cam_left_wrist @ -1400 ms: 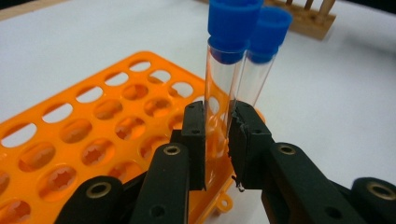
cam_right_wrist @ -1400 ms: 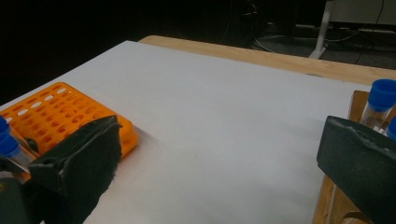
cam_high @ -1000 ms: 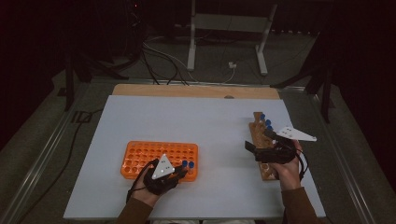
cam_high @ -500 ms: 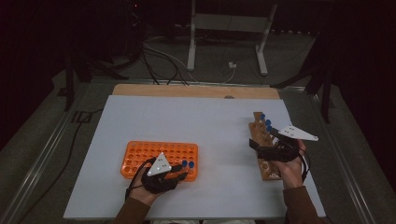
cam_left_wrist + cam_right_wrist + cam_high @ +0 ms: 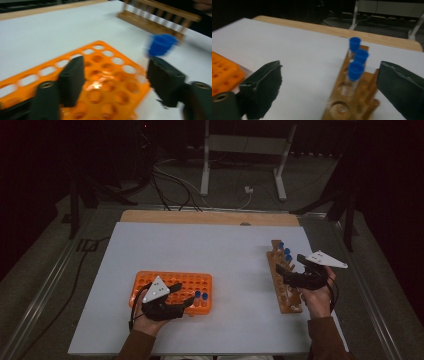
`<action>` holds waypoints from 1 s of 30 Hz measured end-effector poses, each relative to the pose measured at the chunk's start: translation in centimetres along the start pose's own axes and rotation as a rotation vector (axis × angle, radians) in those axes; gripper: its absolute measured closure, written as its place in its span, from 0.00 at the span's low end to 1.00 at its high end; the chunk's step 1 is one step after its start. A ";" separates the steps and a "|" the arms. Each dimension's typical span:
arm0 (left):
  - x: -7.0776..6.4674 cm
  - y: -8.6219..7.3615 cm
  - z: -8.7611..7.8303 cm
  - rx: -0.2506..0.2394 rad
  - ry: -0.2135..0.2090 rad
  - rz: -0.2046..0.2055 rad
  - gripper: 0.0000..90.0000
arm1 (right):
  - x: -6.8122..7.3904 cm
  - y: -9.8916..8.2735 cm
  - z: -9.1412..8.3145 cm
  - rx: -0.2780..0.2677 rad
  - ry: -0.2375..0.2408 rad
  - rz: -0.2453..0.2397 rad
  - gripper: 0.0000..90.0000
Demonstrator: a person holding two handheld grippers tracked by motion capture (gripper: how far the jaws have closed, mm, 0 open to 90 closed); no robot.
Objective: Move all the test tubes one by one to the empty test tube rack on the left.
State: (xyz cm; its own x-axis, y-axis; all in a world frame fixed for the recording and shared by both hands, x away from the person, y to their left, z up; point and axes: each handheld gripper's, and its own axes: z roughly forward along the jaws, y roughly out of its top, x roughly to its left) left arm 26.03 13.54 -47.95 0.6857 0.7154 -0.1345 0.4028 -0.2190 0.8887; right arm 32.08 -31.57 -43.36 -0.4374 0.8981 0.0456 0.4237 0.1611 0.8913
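Left gripper (image 5: 184, 296) jaws just spread, nothing between them; blue-capped clear tube (image 5: 161, 44) now stands released in orange plastic grid rack (image 5: 172, 282). Right gripper (image 5: 285, 270) jaws wide, closing slightly, empty over brown wooden tube rack (image 5: 352, 100) on white surface (image 5: 220, 255), likely fetching next capped tube (image 5: 355, 71).

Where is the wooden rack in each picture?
High view: the wooden rack lies at the right, beside the right gripper.
Left gripper view: top right, blurred.
Right gripper view: lower middle, between the jaws, with three blue caps.
Shared landmark: the orange rack.
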 end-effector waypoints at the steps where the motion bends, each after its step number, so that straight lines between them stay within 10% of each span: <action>1: 0.2 0.0 -0.1 -0.006 0.026 -0.013 0.23 | -0.2 0.0 0.2 0.012 -0.015 -0.010 0.11; 6: 0.8 0.1 -0.5 -0.024 0.107 -0.048 0.01 | -1.2 -0.4 1.2 0.058 -0.006 -0.002 0.32; 17: 1.1 0.0 -0.6 -0.037 0.143 -0.068 0.01 | -2.2 -0.9 2.8 0.106 -0.041 -0.046 0.80; 30: 1.2 -0.1 -0.2 -0.023 0.161 -0.081 0.01 | -0.9 -0.9 3.2 0.106 -0.062 -0.078 0.84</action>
State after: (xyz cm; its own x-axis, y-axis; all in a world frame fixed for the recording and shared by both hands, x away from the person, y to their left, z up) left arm 26.70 14.50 -48.10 0.5448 0.8275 -0.1358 0.4374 -0.1422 0.8879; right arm 34.62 -31.19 -45.70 -0.4233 0.9044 -0.0527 0.4736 0.2705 0.8382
